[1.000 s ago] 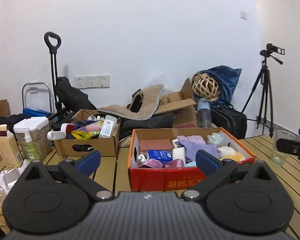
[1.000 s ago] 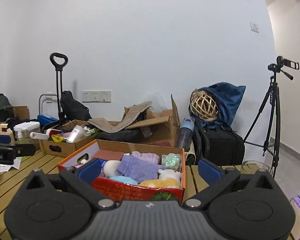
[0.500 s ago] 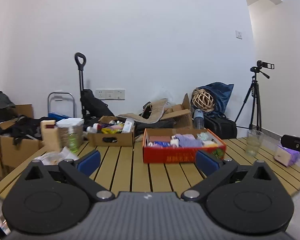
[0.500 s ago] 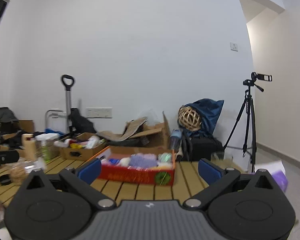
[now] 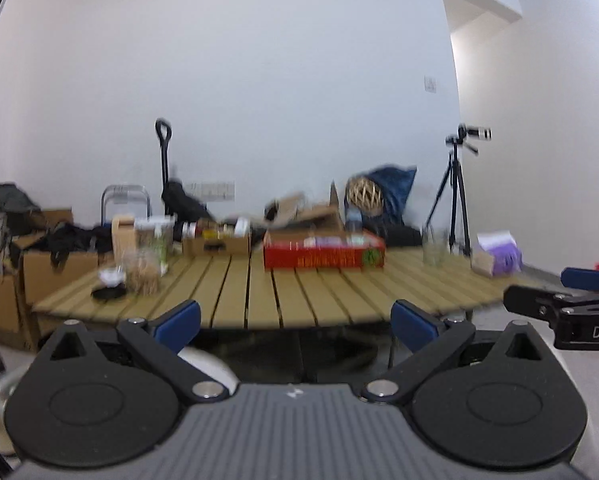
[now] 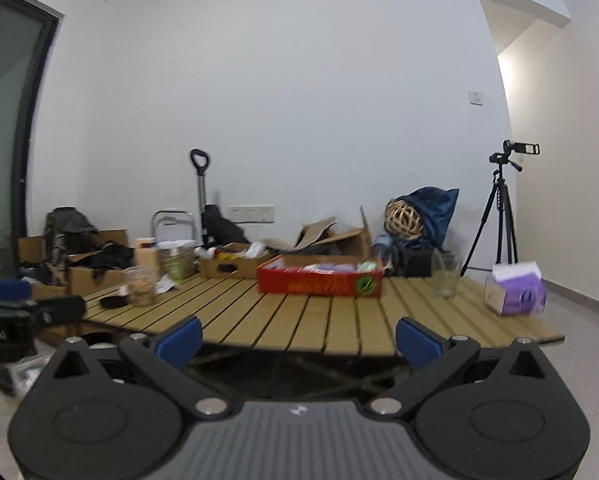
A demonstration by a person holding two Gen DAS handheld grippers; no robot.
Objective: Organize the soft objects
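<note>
A red cardboard box [image 5: 323,255] [image 6: 319,282] filled with soft items in purple, white and green stands on the far half of a wooden slatted table [image 5: 283,292] [image 6: 299,316]. My left gripper [image 5: 295,326] is open and empty, off the table's near edge. My right gripper [image 6: 297,334] is likewise open and empty, well short of the box. The right gripper's fingers [image 5: 571,292] show at the right of the left wrist view, and part of the left gripper [image 6: 15,316] at the left of the right wrist view.
A brown box [image 6: 231,266] of bottles and packets stands left of the red box. A glass [image 6: 445,280], a purple tissue box [image 6: 515,294], a jar [image 6: 141,286] and a black lid [image 6: 113,301] also rest on the table. A tripod [image 6: 499,216], bags and cartons line the wall.
Both grippers have pulled far back from the red box, past the table's near edge, so the whole table now shows. Both stayed open and empty.
</note>
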